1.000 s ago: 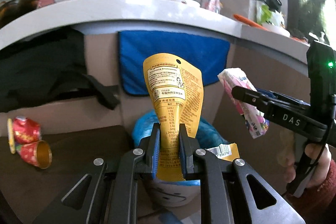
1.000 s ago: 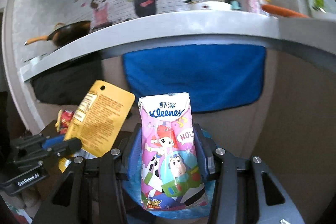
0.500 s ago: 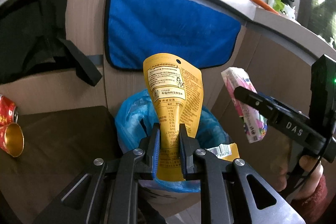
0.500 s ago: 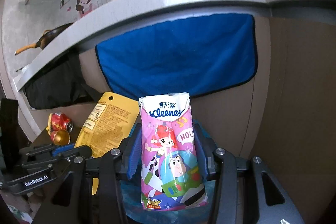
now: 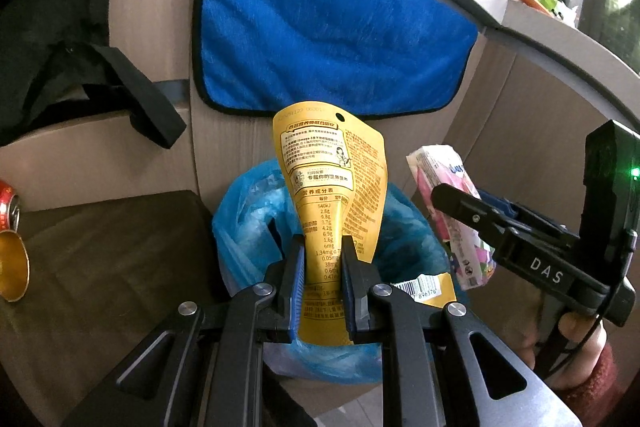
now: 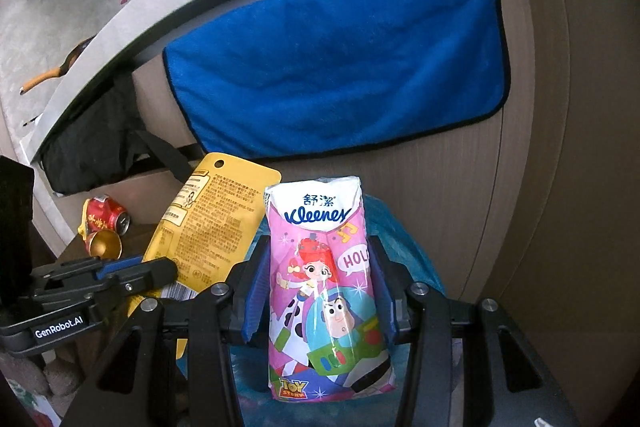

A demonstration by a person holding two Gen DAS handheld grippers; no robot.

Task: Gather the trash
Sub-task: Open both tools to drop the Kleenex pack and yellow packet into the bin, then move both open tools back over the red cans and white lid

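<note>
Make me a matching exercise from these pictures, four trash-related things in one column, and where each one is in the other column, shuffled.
Things:
1. yellow printed foil pouch
2. pink Kleenex tissue pack
3. red drink can
4. blue plastic bin liner

Places:
A. lying on the dark surface at far left
B. clamped in the right gripper
C. below both grippers, lining the bin
D. clamped in the left gripper

Pairs: 1-D, 2-B, 3-A, 4-C

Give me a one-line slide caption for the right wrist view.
Right gripper holds a Kleenex tissue pack above the blue-lined bin, beside the left gripper's yellow pouch.
</note>
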